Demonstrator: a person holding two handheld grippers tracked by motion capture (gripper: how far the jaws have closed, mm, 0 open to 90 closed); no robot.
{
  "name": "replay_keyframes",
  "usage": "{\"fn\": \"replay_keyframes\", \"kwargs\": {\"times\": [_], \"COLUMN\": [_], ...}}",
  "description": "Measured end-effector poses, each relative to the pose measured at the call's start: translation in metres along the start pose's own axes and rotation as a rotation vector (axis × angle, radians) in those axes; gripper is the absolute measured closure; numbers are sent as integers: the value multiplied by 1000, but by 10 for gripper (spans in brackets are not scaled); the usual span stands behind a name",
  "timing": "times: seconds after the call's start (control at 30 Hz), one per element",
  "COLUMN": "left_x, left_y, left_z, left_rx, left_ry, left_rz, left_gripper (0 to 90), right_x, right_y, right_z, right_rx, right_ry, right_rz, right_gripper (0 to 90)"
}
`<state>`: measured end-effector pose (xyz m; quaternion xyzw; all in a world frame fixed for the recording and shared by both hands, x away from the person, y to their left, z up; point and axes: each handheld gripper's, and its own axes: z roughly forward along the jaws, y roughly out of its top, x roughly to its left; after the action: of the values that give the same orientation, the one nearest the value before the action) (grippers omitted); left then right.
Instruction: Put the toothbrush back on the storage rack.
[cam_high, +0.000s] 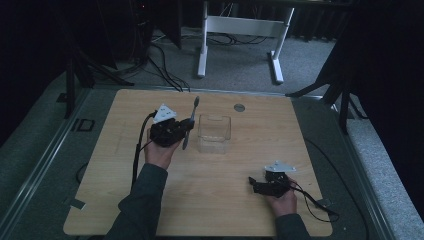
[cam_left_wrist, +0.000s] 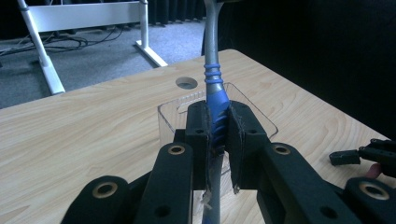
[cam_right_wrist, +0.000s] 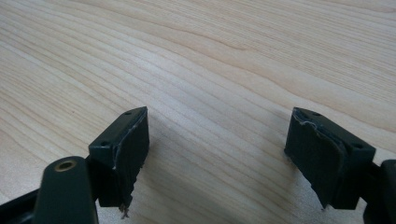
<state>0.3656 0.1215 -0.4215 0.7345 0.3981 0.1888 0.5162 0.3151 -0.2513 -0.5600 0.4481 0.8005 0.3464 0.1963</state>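
While the left gripper (cam_high: 184, 131) hovers a little left of the table's (cam_high: 125, 210) centre, its jaws are clamped on the blue ribbed handle of a toothbrush (cam_left_wrist: 215, 100), which stands nearly upright with its head up toward twelve o'clock. From that gripper, the clear plastic box (cam_high: 214, 134) sits just beside it at three o'clock, apparently empty. I'd judge the step in hand is carrying the brush to the box. The next move calls for shifting it over the open top, tipping or lowering it inside the walls, then letting go. At about five o'clock on the table, the right gripper (cam_high: 256, 183) rests low with its jaws spread wide, holding nothing
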Motion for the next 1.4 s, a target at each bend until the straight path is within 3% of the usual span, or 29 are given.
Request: {"fn": "replay_keyframes", "kwargs": {"times": [0.83, 1.4], "left_x": [-5, -1], "left_y": [8, 9], "left_z": [8, 17], "left_rx": [-39, -77], "left_ry": [-30, -60], "left_rz": [-8, -62], "left_gripper": [796, 797], "right_x": [0, 0], "right_y": [0, 0], "right_z": [0, 0], "right_rx": [0, 0], "right_ry": [2, 3], "right_rz": [-2, -4], "right_gripper": [214, 214]}}
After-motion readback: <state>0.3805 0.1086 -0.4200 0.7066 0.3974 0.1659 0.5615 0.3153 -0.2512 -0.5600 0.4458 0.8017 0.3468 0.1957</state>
